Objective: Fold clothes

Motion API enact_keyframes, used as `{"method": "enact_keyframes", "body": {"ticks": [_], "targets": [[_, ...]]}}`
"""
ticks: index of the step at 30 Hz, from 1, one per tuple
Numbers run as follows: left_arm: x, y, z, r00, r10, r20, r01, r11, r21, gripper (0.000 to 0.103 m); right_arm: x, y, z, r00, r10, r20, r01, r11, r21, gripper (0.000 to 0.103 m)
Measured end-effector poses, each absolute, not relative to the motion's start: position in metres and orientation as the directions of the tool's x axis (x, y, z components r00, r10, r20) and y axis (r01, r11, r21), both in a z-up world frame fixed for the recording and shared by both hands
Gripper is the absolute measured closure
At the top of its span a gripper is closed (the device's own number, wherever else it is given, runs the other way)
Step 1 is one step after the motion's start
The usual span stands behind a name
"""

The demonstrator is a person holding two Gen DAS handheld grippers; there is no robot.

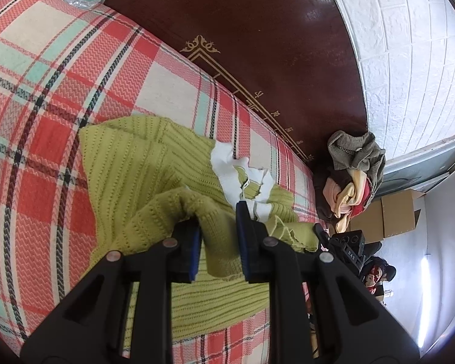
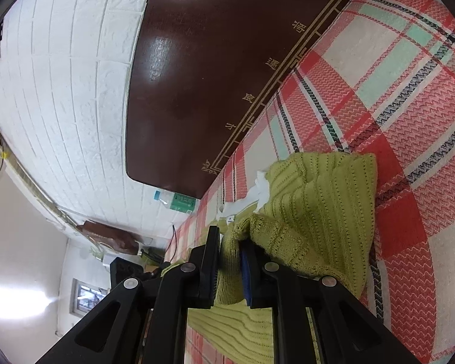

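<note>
Two grippers each pinch a fold of the same green knit sweater, which lies partly spread on a red, cream and mint plaid bedcover beside a dark wooden headboard. The left gripper has a raised ridge of the knit clamped between its blue-padded fingers, near the sweater's white collar. The right gripper grips another bunched edge of the sweater, and a pile of other clothes sits against the headboard, apart from the sweater.
</note>
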State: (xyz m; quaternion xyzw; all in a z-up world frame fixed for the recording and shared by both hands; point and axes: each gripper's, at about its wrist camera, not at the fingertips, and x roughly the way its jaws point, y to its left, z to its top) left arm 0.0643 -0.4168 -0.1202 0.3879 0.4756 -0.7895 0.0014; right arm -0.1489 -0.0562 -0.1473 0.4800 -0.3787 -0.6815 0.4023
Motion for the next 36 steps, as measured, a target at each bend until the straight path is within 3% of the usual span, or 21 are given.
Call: {"method": "enact_keyframes", "body": {"ticks": [18,20,21,23,36], "targets": [[0.052,-0.424,-0.133,-0.69,0.362,-0.627,0.398,-0.534,-0.746,0.081,-0.164,-0.061,-0.159,-0.22,-0.894,-0.392,0.138,-0.426,0.894,0.087],[0.052,-0.424,-0.133,-0.693,0.358,-0.626,0.396,-0.537,-0.745,0.081,-0.164,-0.061,-0.158,-0.222,-0.892,-0.395,0.14,-0.43,0.892,0.085],[0.052,-0.424,-0.133,-0.694,0.356,-0.625,0.394,-0.538,-0.745,0.081,-0.165,-0.061,-0.158,-0.223,-0.891,-0.396,0.141,-0.432,0.891,0.078],[0.053,-0.424,-0.132,-0.703,0.357,-0.616,0.381,-0.541,-0.749,0.081,-0.165,-0.062,-0.157,-0.225,-0.889,-0.4,0.143,-0.436,0.889,0.07],[0.065,-0.427,-0.129,-0.774,0.358,-0.523,0.292,-0.53,-0.796,0.077,-0.166,-0.062,-0.149,-0.24,-0.874,-0.423,0.168,-0.466,0.868,0.07]]}}
